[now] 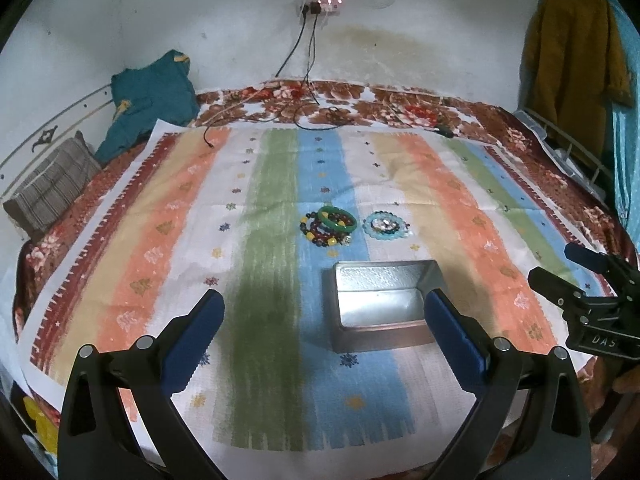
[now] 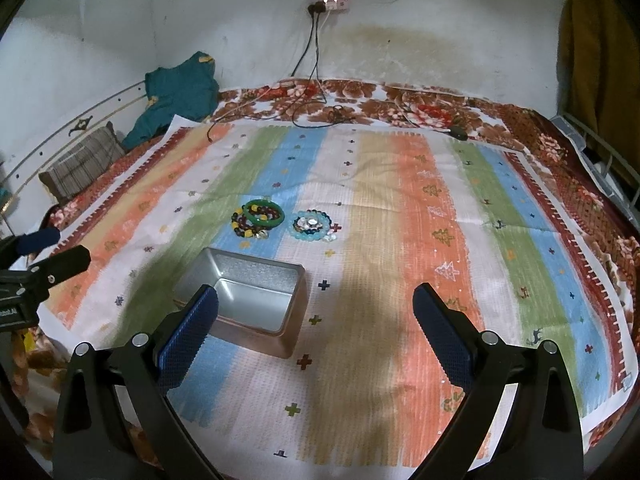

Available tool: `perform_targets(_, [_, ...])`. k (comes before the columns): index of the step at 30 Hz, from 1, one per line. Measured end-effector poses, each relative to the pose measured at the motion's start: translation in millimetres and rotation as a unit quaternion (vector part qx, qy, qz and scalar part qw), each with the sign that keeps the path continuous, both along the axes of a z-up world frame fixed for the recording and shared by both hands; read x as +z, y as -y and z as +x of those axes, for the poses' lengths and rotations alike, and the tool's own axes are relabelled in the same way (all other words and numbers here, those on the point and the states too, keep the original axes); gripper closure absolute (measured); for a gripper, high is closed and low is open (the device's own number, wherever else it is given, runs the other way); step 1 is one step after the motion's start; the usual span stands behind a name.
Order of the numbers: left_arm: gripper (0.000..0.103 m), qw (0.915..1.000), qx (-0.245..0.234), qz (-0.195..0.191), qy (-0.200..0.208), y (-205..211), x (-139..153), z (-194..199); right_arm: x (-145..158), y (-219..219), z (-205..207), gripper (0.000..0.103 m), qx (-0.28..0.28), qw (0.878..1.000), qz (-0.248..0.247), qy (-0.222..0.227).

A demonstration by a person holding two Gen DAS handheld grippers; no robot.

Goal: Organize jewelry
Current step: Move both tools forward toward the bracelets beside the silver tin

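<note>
An open, empty metal tin (image 1: 433, 276) (image 2: 256, 266) stands on the striped cloth. Just beyond it lie a green bangle (image 1: 338, 218) (image 2: 264, 213) on dark and yellow bead bracelets (image 1: 316, 234) (image 2: 242, 229). A light blue bead bracelet (image 1: 386, 226) (image 2: 312, 227) with small shiny pieces inside lies to their right. My left gripper (image 1: 324, 304) (image 2: 64, 246) is open above the cloth, its right finger in front of the tin. My right gripper (image 2: 316, 300) (image 1: 556, 266) is open too, with the tin behind its left finger. Neither holds anything.
The striped cloth (image 1: 440, 184) covers a bed with a floral blanket (image 1: 360, 100). A teal garment (image 1: 152, 96) and a plaid pillow (image 1: 52, 188) lie at the far left. Loose cables (image 1: 312, 112) run from a wall power strip (image 1: 324, 4). A mustard garment (image 1: 572, 48) hangs at right over a metal rail.
</note>
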State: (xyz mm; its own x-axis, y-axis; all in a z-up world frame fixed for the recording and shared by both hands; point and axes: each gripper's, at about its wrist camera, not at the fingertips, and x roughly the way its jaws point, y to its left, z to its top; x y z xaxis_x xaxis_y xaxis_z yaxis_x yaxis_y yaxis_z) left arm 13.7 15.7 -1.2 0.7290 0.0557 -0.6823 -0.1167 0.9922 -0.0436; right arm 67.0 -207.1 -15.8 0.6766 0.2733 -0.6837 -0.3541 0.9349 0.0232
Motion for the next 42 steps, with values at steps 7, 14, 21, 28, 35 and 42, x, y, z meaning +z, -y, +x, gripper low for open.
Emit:
perform_targets(7, [0.006, 0.9999, -0.003, -0.006, -0.009, 0, 1, 7, -1, -2, 9, 0.004, -0.003, 1.000, -0.007, -0.003])
perform_targets(14, [0.006, 0.9999, 0.001, 0.008, -0.011, 2, 2, 14, -2, -3, 15, 0.004, 0.001, 1.000, -0.014, -0.004])
perform_targets(21, [0.006, 0.9998, -0.001, 0.017, -0.012, 2, 5, 21, -5, -12, 27, 0.004, -0.001, 1.000, -0.019, -0.007])
perform_targets(28, [0.006, 0.9997, 0.009, 0.015, -0.017, -7, 4, 38, -10, -24, 34, 0.004, 0.005, 0.999, -0.029, -0.013])
perform_targets(35, [0.006, 0.9993, 0.016, 0.011, -0.032, -11, -1, 58, -12, -30, 44, 0.004, 0.002, 0.999, -0.026, -0.024])
perform_targets(42, [0.006, 0.9986, 0.025, 0.007, -0.047, -16, -7, 78, -15, -31, 58, 0.004, -0.003, 0.999, -0.022, -0.040])
